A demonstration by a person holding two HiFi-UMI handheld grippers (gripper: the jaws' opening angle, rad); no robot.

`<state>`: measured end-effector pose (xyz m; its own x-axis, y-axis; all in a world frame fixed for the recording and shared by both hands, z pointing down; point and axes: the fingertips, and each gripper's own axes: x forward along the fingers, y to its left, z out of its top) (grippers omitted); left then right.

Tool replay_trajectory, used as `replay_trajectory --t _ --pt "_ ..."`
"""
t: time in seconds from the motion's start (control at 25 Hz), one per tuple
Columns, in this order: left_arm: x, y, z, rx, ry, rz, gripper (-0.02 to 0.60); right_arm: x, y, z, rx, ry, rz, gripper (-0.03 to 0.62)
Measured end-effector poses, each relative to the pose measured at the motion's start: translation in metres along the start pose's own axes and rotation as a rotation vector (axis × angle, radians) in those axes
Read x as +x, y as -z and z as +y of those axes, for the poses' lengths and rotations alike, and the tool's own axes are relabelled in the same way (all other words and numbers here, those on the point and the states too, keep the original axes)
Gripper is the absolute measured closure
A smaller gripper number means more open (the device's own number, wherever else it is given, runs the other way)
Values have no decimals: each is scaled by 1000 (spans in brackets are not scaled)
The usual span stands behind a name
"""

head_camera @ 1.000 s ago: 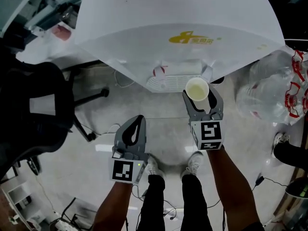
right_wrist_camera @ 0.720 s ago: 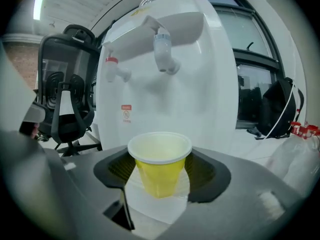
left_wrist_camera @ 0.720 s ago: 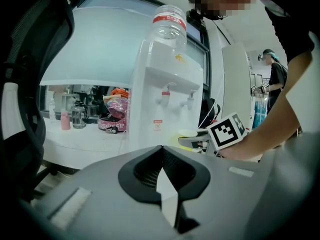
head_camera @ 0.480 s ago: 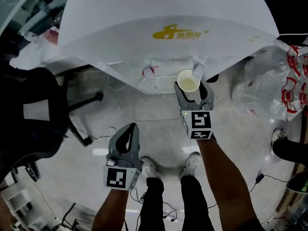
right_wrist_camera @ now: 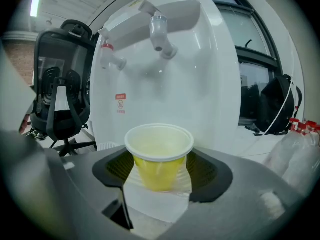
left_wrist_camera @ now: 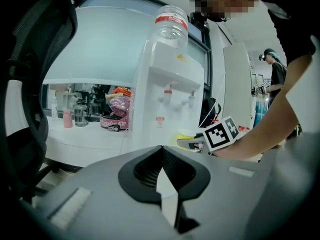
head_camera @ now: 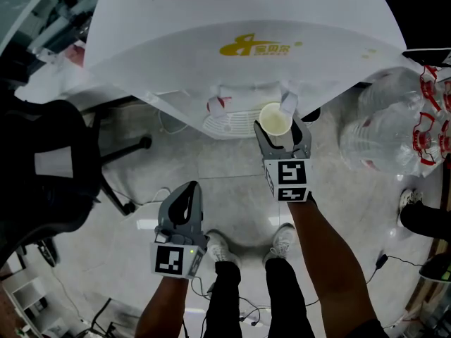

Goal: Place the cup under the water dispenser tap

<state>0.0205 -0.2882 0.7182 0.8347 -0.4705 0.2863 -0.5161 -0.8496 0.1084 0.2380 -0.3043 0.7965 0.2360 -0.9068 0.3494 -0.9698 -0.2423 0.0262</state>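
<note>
Right tongs (head_camera: 280, 127): just been opening; cup (right_wrist_camera: 159, 151) between them, unpressed.
Left tongs (left_wrist_camera: 162, 148): closed, empty.
Retreat: to be drawn straight back, cup left untouched.

Small plastic cup (right_wrist_camera: 159, 156): yellow body, white rim, pale yellowish inside. Tall plastic water dispenser (right_wrist_camera: 200, 84): white all over, w/ gold logo (head_camera: 254, 48) on top & small red sticker (right_wrist_camera: 120, 104) on front. One tap (right_wrist_camera: 111, 58) white w/ red band; other tap (right_wrist_camera: 161, 31) plain white-grey. Upturned bottle on dispenser (left_wrist_camera: 171, 21): clear, red collar. Office chair (head_camera: 49, 160): blk. Floor (head_camera: 232, 189): lt grey, faint tile lines. Big empty bottles (head_camera: 402, 125): clear w/ red-white handles. Person's trousers (head_camera: 282, 294) blk, shoes (head_camera: 285, 236) white.
</note>
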Motion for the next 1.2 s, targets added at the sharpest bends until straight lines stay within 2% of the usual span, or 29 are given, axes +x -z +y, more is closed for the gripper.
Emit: replay_trajectory --t 0.2,0.4,0.56,0.68,0.8,0.96,1.04,1.2 --pt "-2 6 1 6 -11 37 566 -5 5 2 -5 -7 16 217" --pt "-7 1 -1 -9 -10 48 566 -35 2 8 -32 -30 6 218" --pt "-12 -15 -11 -13 21 0 566 -75 -15 20 -62 -72 -53 235" --pt "-20 -21 -15 -16 26 17 566 -110 -44 31 -102 -100 -132 276" --pt "-30 -33 -19 -36 13 47 566 -143 -73 35 -58 -91 -171 328" --pt "-42 -67 -30 -34 34 -30 566 -176 -107 32 -19 -39 -154 434" --pt "-50 -78 -43 -35 53 -35 566 -194 -120 32 -24 -14 -124 468" --pt "-69 -105 -56 -27 61 -34 566 -230 -156 35 -67 11 -149 558"
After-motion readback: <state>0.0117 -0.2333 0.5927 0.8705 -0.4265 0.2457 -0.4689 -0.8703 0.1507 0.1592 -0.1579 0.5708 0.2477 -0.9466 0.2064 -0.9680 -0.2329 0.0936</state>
